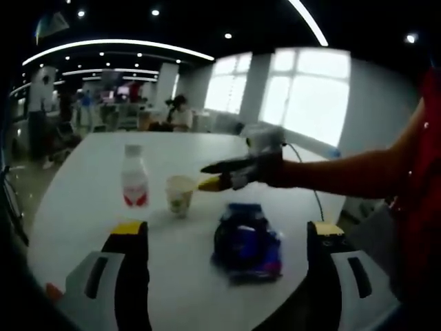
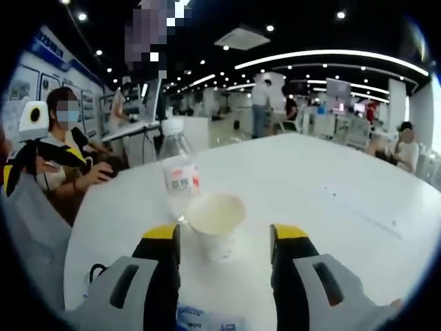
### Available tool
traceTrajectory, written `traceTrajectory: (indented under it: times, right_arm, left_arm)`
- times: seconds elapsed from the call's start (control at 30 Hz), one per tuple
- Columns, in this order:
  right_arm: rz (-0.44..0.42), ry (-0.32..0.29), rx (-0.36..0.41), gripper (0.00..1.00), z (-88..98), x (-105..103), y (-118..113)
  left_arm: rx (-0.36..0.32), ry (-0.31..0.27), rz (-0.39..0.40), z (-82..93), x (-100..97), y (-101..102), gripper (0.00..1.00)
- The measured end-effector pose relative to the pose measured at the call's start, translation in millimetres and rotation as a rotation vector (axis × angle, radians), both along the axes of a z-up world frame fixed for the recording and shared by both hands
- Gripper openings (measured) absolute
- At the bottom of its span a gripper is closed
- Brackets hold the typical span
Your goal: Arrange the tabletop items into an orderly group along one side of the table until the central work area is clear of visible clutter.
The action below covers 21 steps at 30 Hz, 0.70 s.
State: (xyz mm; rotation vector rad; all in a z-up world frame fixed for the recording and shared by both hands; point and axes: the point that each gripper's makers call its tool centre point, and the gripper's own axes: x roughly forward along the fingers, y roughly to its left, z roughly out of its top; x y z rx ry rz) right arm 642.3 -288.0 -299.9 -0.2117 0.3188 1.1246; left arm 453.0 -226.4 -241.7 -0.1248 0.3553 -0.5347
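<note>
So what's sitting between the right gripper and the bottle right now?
The paper cup. In the right gripper view it stands on the white table just ahead of the open right gripper, with the bottle right behind it.

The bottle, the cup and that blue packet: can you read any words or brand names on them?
None can be read.
Bottle: red and white label, print too blurred.
Paper cup: faint marks, unreadable.
Blue packet: lettering blurred.
Wall posters: too small.
</note>
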Motion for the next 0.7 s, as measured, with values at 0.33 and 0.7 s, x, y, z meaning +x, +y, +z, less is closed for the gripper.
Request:
traceTrajectory:
  times: [0.33,0.7]
  right_arm:
    - [-0.024,-0.062,0.032,0.52,32.2,-27,-31]
    - [-0.097,-0.086,0.061,0.52,54.8,-66,-80]
  left_arm:
    - [0.013,-0.003,-0.02,-0.3,-0.8,-4,0.92]
    - [0.032,-0.002,-0.061,-2.7,-5.5,-15,0.92]
